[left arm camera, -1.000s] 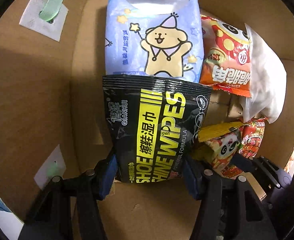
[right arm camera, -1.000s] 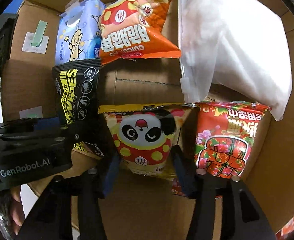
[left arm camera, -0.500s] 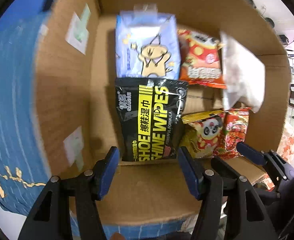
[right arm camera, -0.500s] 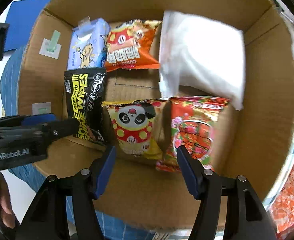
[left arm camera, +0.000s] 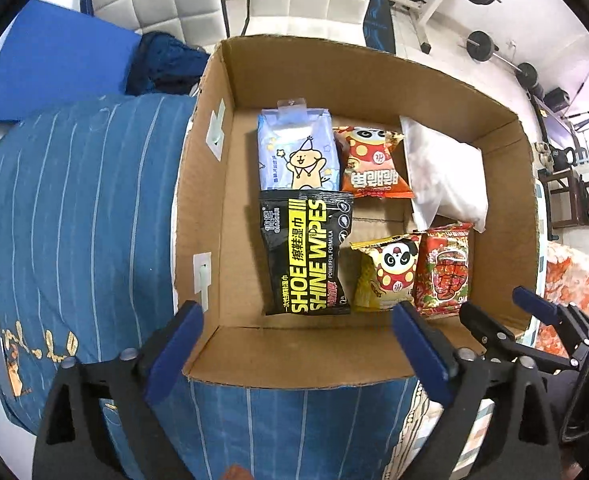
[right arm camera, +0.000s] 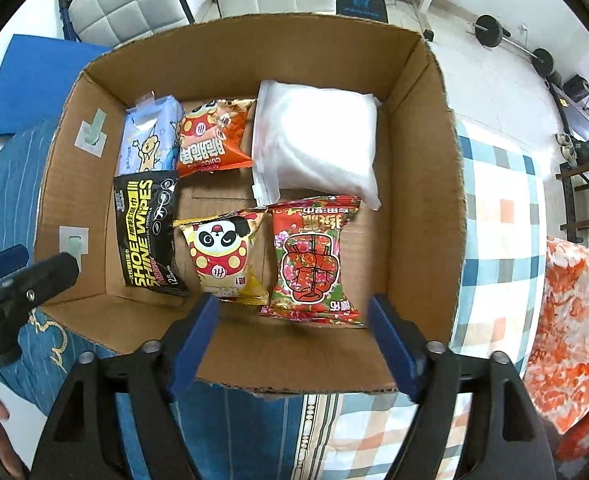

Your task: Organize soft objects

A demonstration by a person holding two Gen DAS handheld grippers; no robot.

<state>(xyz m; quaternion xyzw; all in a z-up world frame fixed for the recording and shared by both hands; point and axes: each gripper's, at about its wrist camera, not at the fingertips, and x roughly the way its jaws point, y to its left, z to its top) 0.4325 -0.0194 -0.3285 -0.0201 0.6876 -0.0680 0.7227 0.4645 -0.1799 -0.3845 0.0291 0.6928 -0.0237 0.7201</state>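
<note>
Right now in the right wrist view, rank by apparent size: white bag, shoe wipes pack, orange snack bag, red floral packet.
1. white bag
2. red floral packet and shoe wipes pack: too close to rank
3. orange snack bag, farther back, so unsure

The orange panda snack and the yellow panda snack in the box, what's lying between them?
Nothing: in the right wrist view, only bare cardboard box floor separates the orange panda snack from the yellow panda snack.

My right gripper (right arm camera: 292, 338) has open air above the cardboard box (right arm camera: 426, 184); near wall blocks ahead, bare floor gap (right arm camera: 214, 200) between packet rows.
</note>
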